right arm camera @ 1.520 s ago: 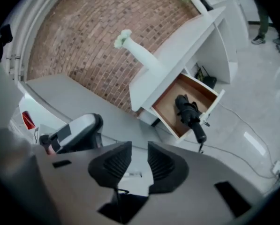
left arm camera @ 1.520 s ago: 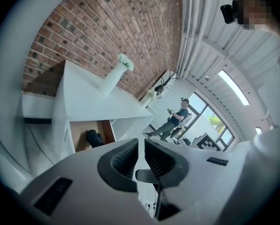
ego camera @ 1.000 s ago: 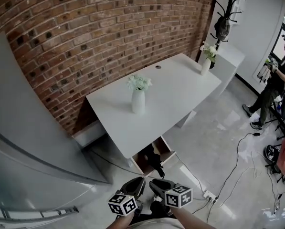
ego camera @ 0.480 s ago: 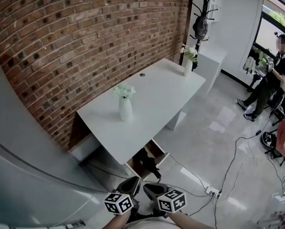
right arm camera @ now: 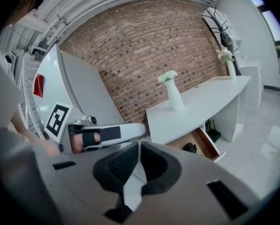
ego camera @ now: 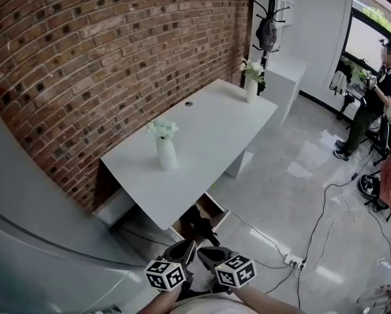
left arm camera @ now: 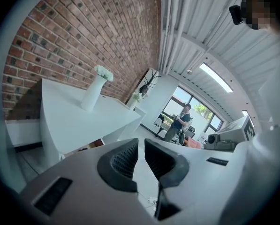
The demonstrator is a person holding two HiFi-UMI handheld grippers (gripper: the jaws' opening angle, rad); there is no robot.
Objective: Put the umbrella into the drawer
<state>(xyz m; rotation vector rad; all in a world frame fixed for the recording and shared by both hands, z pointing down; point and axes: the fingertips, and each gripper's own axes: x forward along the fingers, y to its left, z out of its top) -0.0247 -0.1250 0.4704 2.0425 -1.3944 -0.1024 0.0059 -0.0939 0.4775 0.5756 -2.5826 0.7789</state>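
A black folded umbrella lies inside the open wooden drawer under the white desk. In the right gripper view the umbrella shows as a dark shape in that drawer. Both grippers hang side by side near the bottom edge of the head view, short of the drawer and apart from it. My left gripper is shut with nothing between its pads. My right gripper is also shut and holds nothing. The left gripper's body appears in the right gripper view.
A white vase with flowers stands on the desk, a second vase at its far end. A brick wall is behind, a grey cabinet at left. A power strip and cables lie on the floor. A person stands far right.
The head view has swung, so the desk and drawer sit further left and the far end of the room shows more. The umbrella stays in the drawer. Both grippers remain close together, slightly raised.
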